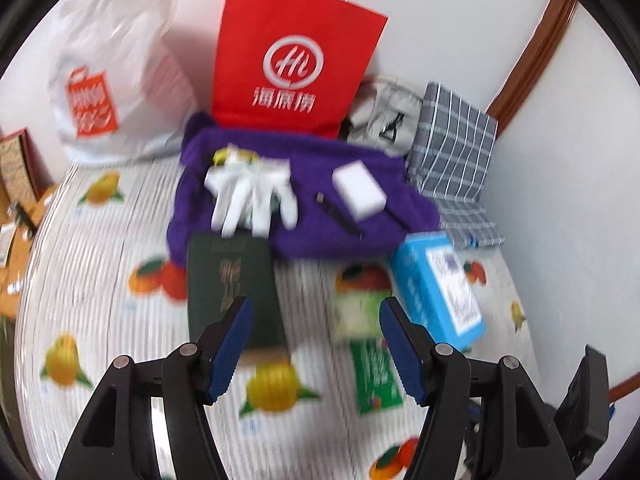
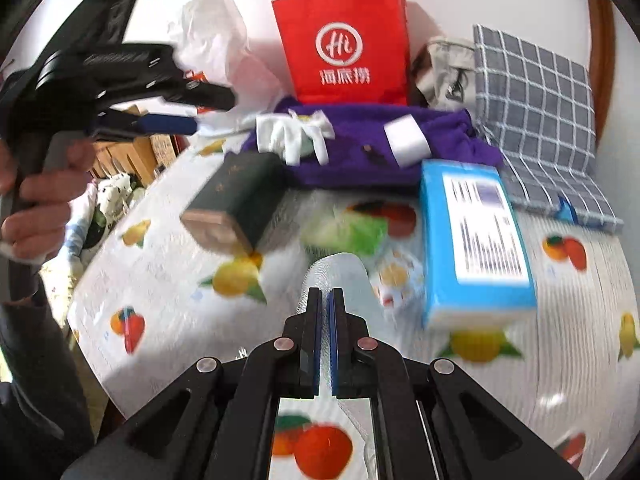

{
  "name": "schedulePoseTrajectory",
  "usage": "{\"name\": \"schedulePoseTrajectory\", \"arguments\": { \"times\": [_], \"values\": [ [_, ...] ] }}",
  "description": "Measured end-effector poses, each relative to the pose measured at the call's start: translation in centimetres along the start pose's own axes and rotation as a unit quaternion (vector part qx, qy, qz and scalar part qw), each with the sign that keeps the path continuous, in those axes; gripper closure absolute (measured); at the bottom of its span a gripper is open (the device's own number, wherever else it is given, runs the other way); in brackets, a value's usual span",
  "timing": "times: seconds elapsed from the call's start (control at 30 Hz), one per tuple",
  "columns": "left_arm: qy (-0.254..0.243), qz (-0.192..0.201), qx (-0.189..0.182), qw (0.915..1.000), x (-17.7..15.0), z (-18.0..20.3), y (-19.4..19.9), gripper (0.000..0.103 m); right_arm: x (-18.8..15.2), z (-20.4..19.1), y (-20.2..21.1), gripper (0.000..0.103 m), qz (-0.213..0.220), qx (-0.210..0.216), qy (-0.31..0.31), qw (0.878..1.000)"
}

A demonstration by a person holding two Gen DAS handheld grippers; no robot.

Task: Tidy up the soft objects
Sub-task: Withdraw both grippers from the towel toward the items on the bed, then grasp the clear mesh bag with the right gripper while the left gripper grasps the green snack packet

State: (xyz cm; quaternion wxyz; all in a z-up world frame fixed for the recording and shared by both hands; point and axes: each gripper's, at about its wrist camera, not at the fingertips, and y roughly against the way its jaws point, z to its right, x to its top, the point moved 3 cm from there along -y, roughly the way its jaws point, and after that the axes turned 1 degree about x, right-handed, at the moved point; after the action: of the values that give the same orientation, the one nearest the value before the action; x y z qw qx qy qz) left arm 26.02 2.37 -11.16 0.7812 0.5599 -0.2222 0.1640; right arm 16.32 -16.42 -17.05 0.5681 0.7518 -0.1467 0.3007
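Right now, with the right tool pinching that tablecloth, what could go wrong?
The right tool is shut on a raised fold of the fruit-print tablecloth. Pulling further could drag the blue box and green book toward the edge. The white gloves and white block could slide off the purple towel.

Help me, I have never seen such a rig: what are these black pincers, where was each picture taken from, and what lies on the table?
A person holds a two-finger gripper in each hand; a wide-angle camera on each looks along its fingers. One picture is from the left gripper, open and empty. The other is from the right gripper, shut; a raised fold of the fruit-print table cover sits at its tips, but whether it is pinched I cannot tell. On the table lie a purple cloth bearing white gloves and a white block, a dark green book and a blue box; a red paper bag stands behind.
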Motion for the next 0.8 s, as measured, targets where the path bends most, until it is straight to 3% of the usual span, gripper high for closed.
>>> {"name": "schedulePoseTrajectory", "arguments": {
  "times": [0.13, 0.4, 0.47, 0.53, 0.6, 0.7, 0.8],
  "values": [
    [-0.001, -0.017, 0.018, 0.9997, -4.0, 0.1, 0.5, 0.039, -3.4, 0.5, 0.7, 0.099, -0.005, -0.04, 0.025, 0.999],
    [0.051, -0.038, 0.024, 0.9977, -10.2, -0.6, 0.8, 0.039, -7.0, 4.1, 0.1, 0.095, -0.011, -0.051, -0.014, 0.999],
    [0.049, -0.047, 0.02, 0.9975, -11.3, -0.1, 0.4, 0.039, -7.4, 4.3, 0.5, 0.085, 0.0, -0.047, -0.013, 0.999],
    [0.046, -0.053, 0.02, 0.9973, -11.8, 0.3, 0.1, 0.039, -7.6, 4.6, 1.4, 0.048, 0.02, -0.042, -0.015, 0.999],
    [0.042, -0.053, 0.019, 0.9976, -12.0, 0.8, 0.0, 0.039, -7.8, 4.8, 2.6, 0.026, 0.052, -0.047, -0.01, 0.997],
    [0.037, -0.049, 0.012, 0.998, -11.9, 1.5, -0.1, 0.039, -8.1, 5.6, 3.0, 0.015, 0.067, -0.07, -0.003, 0.995],
    [0.03, -0.053, 0.005, 0.9981, -12.0, 2.1, -0.8, 0.039, -8.1, 7.2, 1.8, 0.013, 0.058, -0.069, -0.029, 0.996]
  ]
}}
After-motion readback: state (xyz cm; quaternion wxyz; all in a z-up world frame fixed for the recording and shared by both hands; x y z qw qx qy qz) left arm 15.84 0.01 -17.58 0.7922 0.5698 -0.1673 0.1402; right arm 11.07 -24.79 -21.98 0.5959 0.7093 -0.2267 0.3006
